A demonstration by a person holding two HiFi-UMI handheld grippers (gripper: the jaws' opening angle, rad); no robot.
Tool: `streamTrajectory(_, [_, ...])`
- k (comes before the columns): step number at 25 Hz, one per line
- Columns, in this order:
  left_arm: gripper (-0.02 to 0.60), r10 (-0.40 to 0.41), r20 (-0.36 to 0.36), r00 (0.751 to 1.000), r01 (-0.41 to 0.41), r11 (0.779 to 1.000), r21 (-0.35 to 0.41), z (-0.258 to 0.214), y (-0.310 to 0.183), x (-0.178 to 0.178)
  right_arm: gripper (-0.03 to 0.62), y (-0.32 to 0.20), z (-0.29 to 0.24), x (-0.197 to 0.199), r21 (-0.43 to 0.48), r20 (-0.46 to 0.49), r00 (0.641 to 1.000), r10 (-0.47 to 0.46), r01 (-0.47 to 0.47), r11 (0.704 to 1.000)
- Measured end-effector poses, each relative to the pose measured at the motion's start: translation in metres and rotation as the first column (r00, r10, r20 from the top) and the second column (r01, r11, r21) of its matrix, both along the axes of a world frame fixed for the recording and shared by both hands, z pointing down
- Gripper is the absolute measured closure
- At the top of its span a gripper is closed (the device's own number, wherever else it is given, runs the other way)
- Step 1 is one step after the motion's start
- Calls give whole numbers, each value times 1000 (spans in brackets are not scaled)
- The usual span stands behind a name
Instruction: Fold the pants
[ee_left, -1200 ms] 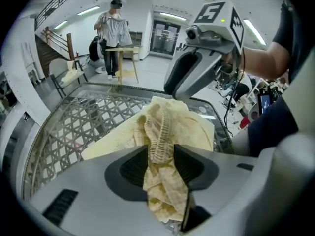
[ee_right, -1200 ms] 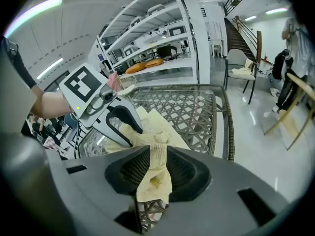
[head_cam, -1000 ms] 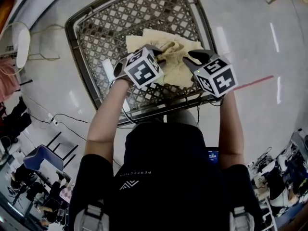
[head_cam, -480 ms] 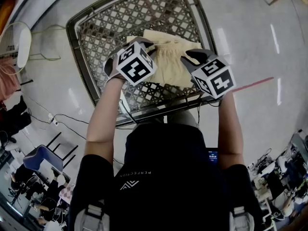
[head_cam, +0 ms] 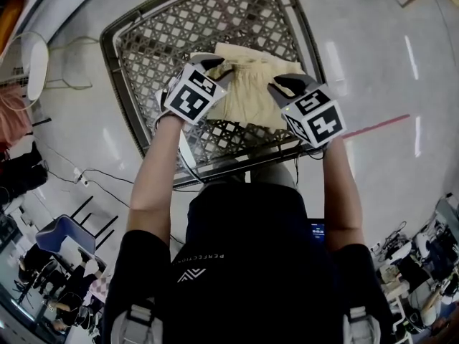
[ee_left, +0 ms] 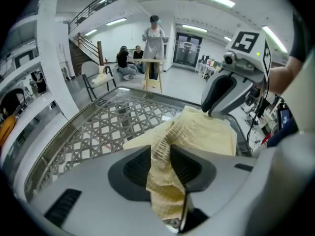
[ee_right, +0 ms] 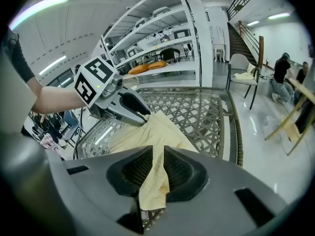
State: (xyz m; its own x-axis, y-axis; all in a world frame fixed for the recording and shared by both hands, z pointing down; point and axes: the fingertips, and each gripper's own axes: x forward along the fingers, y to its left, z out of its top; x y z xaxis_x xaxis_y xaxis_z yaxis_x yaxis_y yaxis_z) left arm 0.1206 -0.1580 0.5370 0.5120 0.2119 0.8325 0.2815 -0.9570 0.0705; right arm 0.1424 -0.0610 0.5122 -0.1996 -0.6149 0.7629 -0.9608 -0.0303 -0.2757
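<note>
Lattice metal table (head_cam: 143, 45) carries the pale yellow pants (head_cam: 247, 99). Our left gripper (ee_left: 160, 163) pinches the gathered waistband, its fingers (ee_left: 134, 167) having just eased wider. Our right gripper (ee_right: 158, 170) pinches an edge and has just been tightening. The cloth looks light and floppy, so we judge the edges are best to hold.

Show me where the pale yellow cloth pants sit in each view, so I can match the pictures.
Head view: pale yellow cloth pants at upper centre, spread on the table.
Left gripper view: pants at bottom centre, bunched, running up to the right.
Right gripper view: pants at bottom centre, running up to the left.
Shared landmark: grey lattice-top table under the pants.
</note>
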Motion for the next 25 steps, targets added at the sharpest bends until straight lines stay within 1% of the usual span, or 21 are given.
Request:
streamTrajectory(2, [465, -32, -51, 998, 30, 999, -44, -8, 2, -1, 514, 1, -3, 1, 7, -11, 1000, 10, -10, 1000])
streamTrajectory(4, [466, -60, -77, 995, 55, 996, -73, -11, 1, -5, 514, 2, -5, 1, 10, -10, 1000, 23, -23, 1000])
streamTrajectory(6, [472, -119, -97, 988, 110, 989, -94, -13, -6, -6, 514, 4, -6, 3, 14, -5, 999, 49, -49, 999])
streamTrajectory(8, [489, -206, -123, 971, 193, 975, -106, -19, -19, -7, 516, 5, -8, 4, 23, -6, 997, 83, -83, 996])
streamTrajectory(9, [526, -242, -139, 960, 228, 968, -108, -24, -25, -9, 519, 6, -10, 4, 30, -9, 995, 99, -99, 995])
streamTrajectory(10, [545, -264, -155, 952, 249, 962, -112, -30, -28, -10, 522, 8, -13, 3, 37, -13, 993, 114, -113, 993])
streamTrajectory(11, [555, -271, -168, 948, 253, 960, -121, -36, -27, -12, 528, 9, -15, 2, 45, -16, 992, 126, -125, 991])
streamTrajectory(14, [560, -249, -193, 949, 221, 963, -153, -51, -13, -16, 542, 14, -20, -3, 63, -9, 988, 154, -153, 986])
streamTrajectory(18, [566, -225, -219, 949, 191, 968, -164, -62, 7, -25, 548, 19, -23, -11, 68, 0, 982, 190, -190, 979])
streamTrajectory(25, [566, -207, -209, 956, 170, 969, -180, -67, 35, -50, 549, 32, -33, -29, 73, -21, 972, 235, -233, 970])
